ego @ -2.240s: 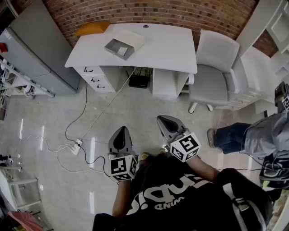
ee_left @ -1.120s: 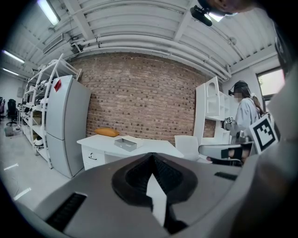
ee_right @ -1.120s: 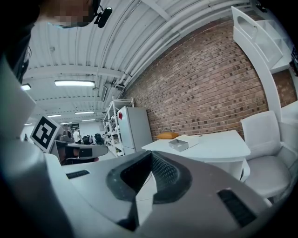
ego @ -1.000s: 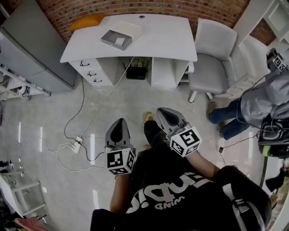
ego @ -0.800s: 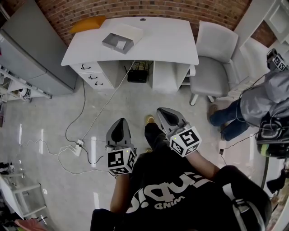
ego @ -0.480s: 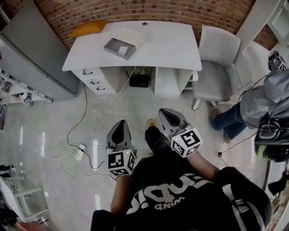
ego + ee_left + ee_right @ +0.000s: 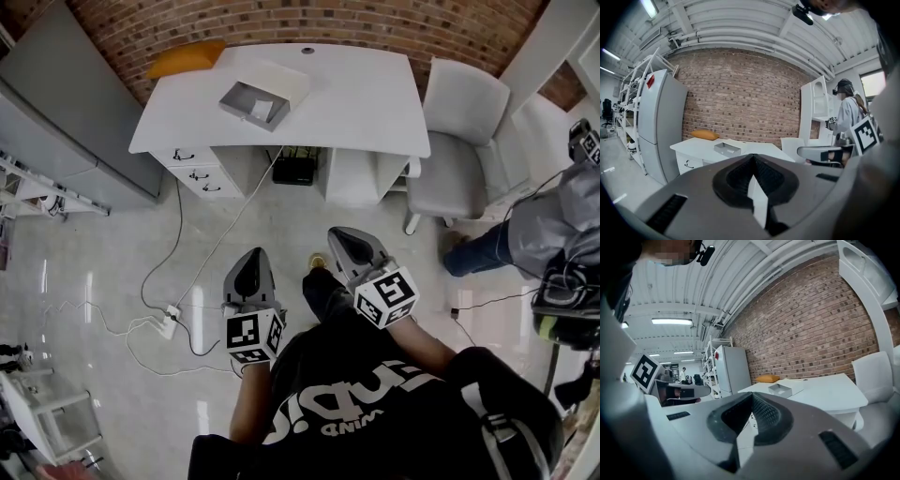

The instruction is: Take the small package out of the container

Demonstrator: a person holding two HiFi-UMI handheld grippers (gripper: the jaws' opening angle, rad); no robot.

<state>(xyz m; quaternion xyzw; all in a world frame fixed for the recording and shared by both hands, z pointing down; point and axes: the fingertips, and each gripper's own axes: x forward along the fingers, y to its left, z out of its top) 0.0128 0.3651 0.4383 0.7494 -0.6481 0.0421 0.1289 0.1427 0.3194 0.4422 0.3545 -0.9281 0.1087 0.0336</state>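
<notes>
— Claws: how do they stand?
— Left claw (image 7: pixel 251 255) and right claw (image 7: pixel 335 236) are both pinched shut, empty, well apart from the white tabletop (image 7: pixel 366 94).
— And the package?
— Inside the grey container (image 7: pixel 236 94) on that tabletop lies the small white package (image 7: pixel 262 111).

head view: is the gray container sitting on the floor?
No, the gray container sits on top of the white desk, well above the floor.

- Left tool (image 7: pixel 251 258) and right tool (image 7: pixel 336 238): grey shells, each carrying a black-and-white marker cube (image 7: pixel 255 336).
- Behind the tools: black short-sleeved shirt (image 7: pixel 394 403) with white lettering (image 7: pixel 337 412).
</notes>
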